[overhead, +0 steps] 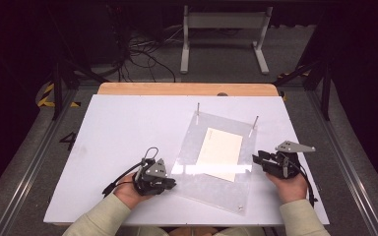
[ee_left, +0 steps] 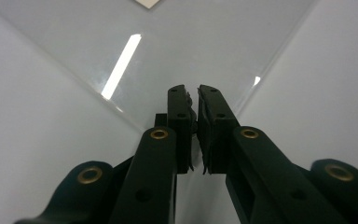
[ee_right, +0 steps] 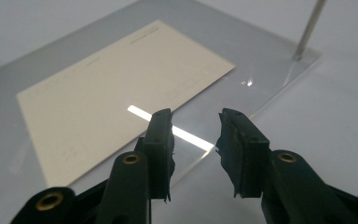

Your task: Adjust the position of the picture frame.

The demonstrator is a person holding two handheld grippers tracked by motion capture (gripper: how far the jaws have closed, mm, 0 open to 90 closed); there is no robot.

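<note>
A clear acrylic sheet (overhead: 189, 147) lies skewed on the white table top (overhead: 118, 132), with a cream paper card (overhead: 221, 151) lying flat at its middle. My left gripper (overhead: 170, 184) rests at the sheet's near-left corner. In the left gripper view its jaws (ee_left: 196, 91) stand almost together above that corner of the sheet (ee_left: 191, 42), with only a thin slit and nothing between them. My right gripper (overhead: 257, 158) sits at the sheet's right edge. In the right gripper view it (ee_right: 195, 116) is open over that edge, close to the card (ee_right: 112, 84), gripping nothing.
Two thin metal pins (overhead: 198, 109) (overhead: 256, 124) stand upright at the sheet's far corners; one pin (ee_right: 310, 28) rises ahead of the right gripper. A small screw (overhead: 239, 208) marks the near corner. A wooden edge (overhead: 187, 89) runs along the table's far side.
</note>
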